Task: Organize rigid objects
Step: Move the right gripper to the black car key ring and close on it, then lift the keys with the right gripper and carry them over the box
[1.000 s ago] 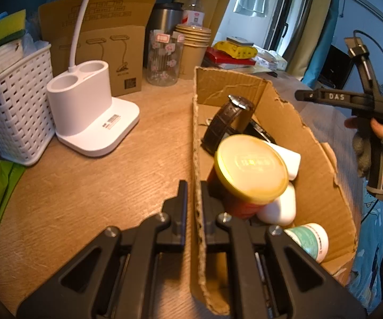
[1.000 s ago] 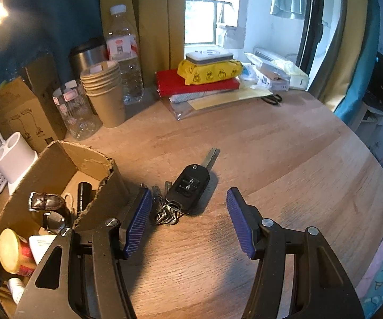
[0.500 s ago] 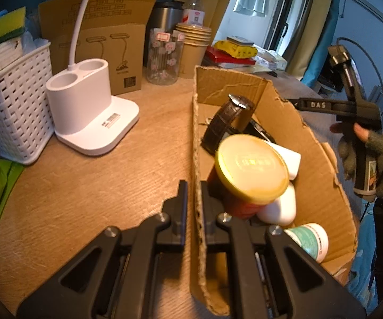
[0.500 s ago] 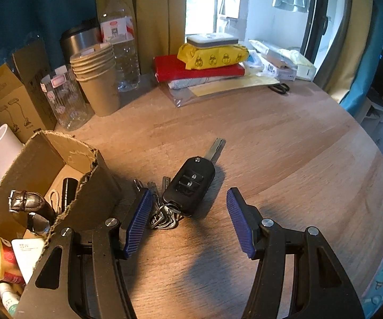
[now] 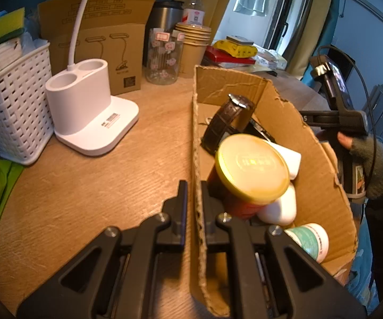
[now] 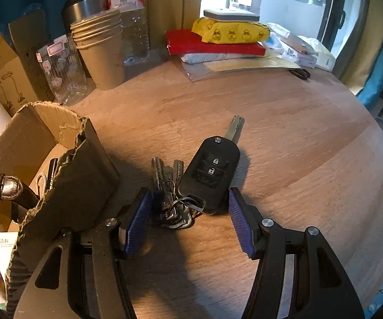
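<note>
— Black plastic, that car key (image 6: 209,171); which way does it lie?

— Flat on the tabletop (image 6: 284,138); its long axis runs away from me and slightly to the right; the metal blade points at the far side, the ring end toward my right tool (image 6: 188,212). A bunch of smaller keys (image 6: 171,194) hangs off that ring, just left of the fob.

— And your tools?

— My right tool stands released, blue pads either side of the fob's ring end and the bunch, not pressing on them; my left tool (image 5: 191,202) is clenched on the near wall of the cardboard box (image 5: 284,111).

— What sits in the box?

— A jar with a yellow lid (image 5: 252,166), a brown-strapped watch (image 5: 226,122), white containers beneath the jar, a green-and-white bottle (image 5: 309,240) at the near corner; the box stands just left of the keys.

— How does the fob look?

— Two buttons with padlock marks, one screw near the blade; the blade is folded out.
</note>
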Demonstrator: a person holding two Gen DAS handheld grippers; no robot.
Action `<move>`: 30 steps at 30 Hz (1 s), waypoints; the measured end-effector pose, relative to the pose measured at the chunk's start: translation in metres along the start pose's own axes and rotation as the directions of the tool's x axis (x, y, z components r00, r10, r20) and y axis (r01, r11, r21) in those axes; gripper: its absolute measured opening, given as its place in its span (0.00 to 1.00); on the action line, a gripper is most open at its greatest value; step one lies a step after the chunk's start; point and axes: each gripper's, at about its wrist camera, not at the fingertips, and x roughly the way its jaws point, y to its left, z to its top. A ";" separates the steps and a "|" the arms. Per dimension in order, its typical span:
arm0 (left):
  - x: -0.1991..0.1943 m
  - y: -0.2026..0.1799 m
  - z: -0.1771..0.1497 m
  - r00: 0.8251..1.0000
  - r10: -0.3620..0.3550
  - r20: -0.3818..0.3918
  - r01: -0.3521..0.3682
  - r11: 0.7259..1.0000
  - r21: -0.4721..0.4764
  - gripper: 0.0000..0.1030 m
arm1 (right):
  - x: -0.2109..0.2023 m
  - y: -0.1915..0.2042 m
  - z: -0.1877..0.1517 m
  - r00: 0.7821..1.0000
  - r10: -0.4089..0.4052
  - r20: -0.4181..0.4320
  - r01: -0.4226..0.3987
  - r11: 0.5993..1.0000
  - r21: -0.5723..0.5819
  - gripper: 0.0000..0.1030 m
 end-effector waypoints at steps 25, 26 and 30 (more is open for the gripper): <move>-0.001 0.000 0.001 1.000 0.005 0.005 -0.006 1.000 0.007 0.08 | -0.015 0.008 -0.003 1.000 -0.014 0.027 0.015 0.999 -0.037 0.16; -0.001 0.000 0.001 1.000 0.006 0.004 -0.006 1.000 0.008 0.08 | -0.017 0.008 -0.004 0.999 -0.013 0.030 0.014 0.999 -0.037 0.16; -0.001 0.000 0.001 1.000 0.005 0.004 -0.005 1.000 0.006 0.08 | -0.025 0.007 -0.003 0.999 -0.003 0.054 0.005 0.999 -0.042 0.15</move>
